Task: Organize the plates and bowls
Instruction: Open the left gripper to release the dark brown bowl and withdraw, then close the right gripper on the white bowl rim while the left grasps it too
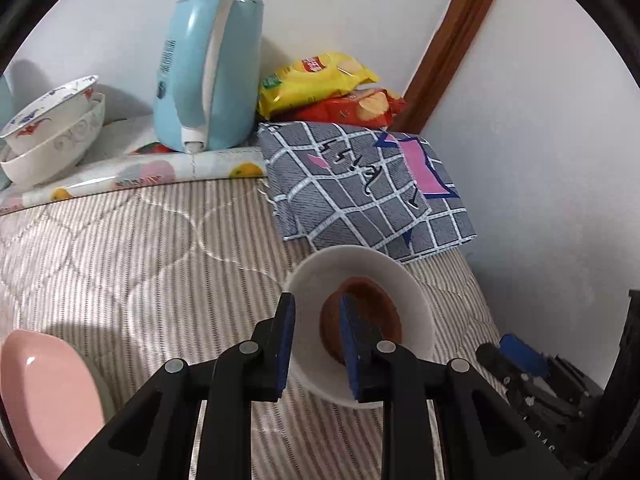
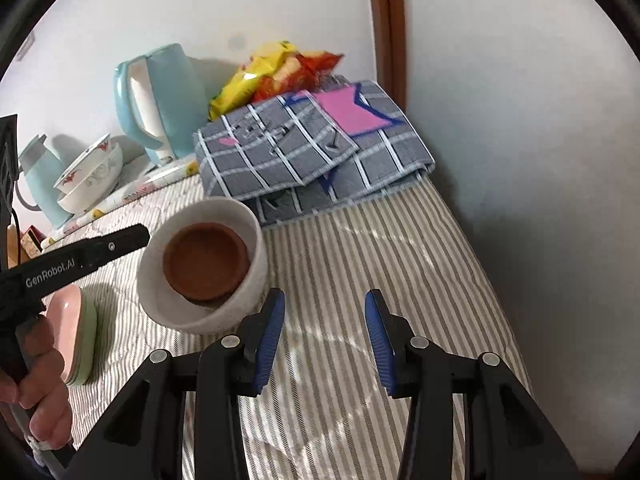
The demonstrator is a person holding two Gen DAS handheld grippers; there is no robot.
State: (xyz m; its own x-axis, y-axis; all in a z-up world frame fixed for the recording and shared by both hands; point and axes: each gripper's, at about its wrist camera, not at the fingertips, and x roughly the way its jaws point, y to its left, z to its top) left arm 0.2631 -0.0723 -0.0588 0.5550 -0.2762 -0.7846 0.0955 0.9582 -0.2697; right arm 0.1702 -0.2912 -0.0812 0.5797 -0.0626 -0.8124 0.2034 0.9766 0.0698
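Note:
A white bowl (image 1: pixel 404 284) (image 2: pixel 256 252) stands on the striped bed cover with a brown dish (image 1: pixel 360 300) (image 2: pixel 204 258) nested inside it. My left gripper (image 1: pixel 316 304) hangs over the bowl's near rim. One pad is outside the wall and one inside, with a gap on both sides, so it is open and holds nothing. From the right wrist view its finger (image 2: pixel 124 240) lies just left of the bowl. My right gripper (image 2: pixel 325 300) is open over bare cover, to the right of the bowl. A pink plate (image 1: pixel 44 392) (image 2: pixel 66 320) lies on a green plate (image 2: pixel 90 340).
Two patterned bowls (image 1: pixel 52 128) (image 2: pixel 92 176) are stacked at the back left beside a pale blue kettle (image 1: pixel 208 72) (image 2: pixel 160 100). A folded checked cloth (image 1: pixel 360 184) (image 2: pixel 312 148) and snack bags (image 1: pixel 316 80) lie behind the white bowl. A hand (image 2: pixel 40 380) grips the left tool's handle.

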